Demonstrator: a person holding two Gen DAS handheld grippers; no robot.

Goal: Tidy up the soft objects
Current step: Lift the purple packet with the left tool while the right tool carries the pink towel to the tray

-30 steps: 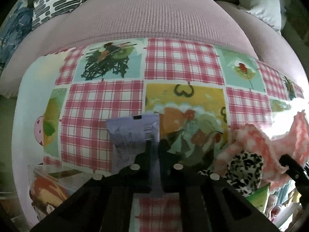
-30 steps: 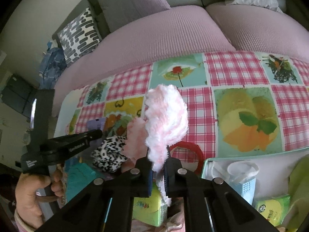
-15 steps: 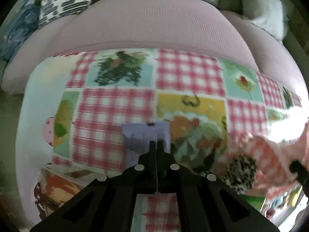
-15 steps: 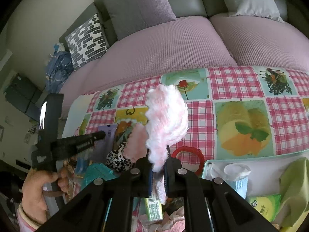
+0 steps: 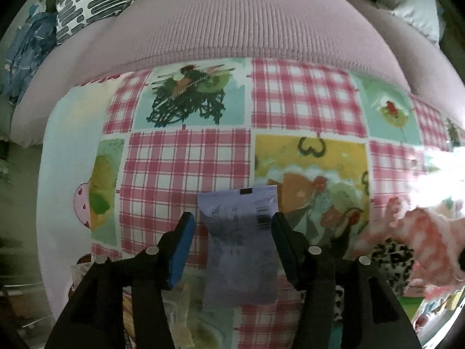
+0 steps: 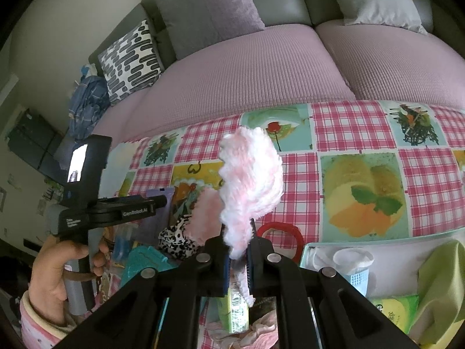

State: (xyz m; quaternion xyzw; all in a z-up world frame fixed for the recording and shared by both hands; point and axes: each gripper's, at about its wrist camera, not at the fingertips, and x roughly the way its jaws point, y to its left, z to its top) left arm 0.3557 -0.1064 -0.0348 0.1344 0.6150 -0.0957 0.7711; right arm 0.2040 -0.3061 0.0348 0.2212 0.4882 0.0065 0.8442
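The lavender sachet (image 5: 241,241) lies between the two fingers of the left tool (image 5: 231,241), its long axis running straight ahead along the line the tool points, barcoded top edge farthest from the camera and its lower end hidden among the clutter under the tool. The jaws are opening, and both pads stand clear of the packet's sides: the blue pad on the left shows a gap of checked cloth, while the black finger on the right sits just beside the packet's edge, whether touching I cannot tell. So the sachet looks freed, lying flat on the table (image 5: 186,171) with its pink-check and fruit-print cloth, though its near end may rest on the packages below. The coming move, as I judge it, turns on that alignment: since the packet points the same way as the fingers, drawing the left tool straight back or up should leave it undisturbed, while a sideways sweep would drag it. The right tool (image 6: 238,257) is clamped on a fluffy pink-and-white cloth (image 6: 251,186), which stands up above its fingers; beyond it to the left sits a leopard-print soft item (image 6: 174,240), near the left tool. The left hand is the nearer one to the sachet.
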